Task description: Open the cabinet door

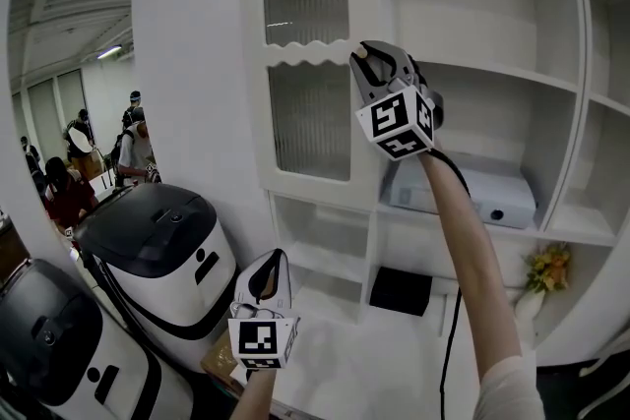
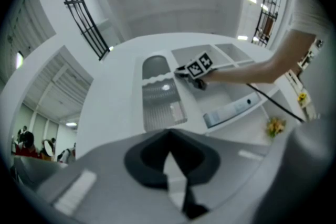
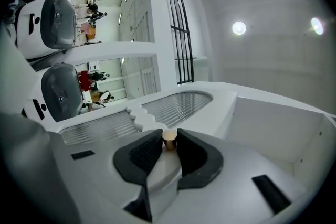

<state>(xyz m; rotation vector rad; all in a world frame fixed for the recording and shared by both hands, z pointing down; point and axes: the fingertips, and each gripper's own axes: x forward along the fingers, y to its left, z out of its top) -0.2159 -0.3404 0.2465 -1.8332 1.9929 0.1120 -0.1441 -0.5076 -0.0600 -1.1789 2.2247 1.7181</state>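
The white cabinet door point(image 1: 305, 103) has an arched ribbed glass panel above and a square one below, and it stands closed against its frame. A small tan knob point(image 3: 169, 138) sits at the door's right edge. My right gripper point(image 1: 368, 60) is raised to it, and in the right gripper view both dark pads point(image 3: 144, 153) press the knob's sides. My left gripper point(image 1: 268, 272) hangs low in front of the lower shelves, jaws together with nothing in them. The left gripper view looks up at the door point(image 2: 160, 97) and the right gripper point(image 2: 184, 72).
Two white and black rice cookers point(image 1: 162, 256) point(image 1: 54, 344) stand at the lower left. Open shelves on the right hold a white box device point(image 1: 463, 194), a black item point(image 1: 401, 290) and yellow flowers point(image 1: 549, 267). A mirror point(image 1: 74, 93) at left shows people.
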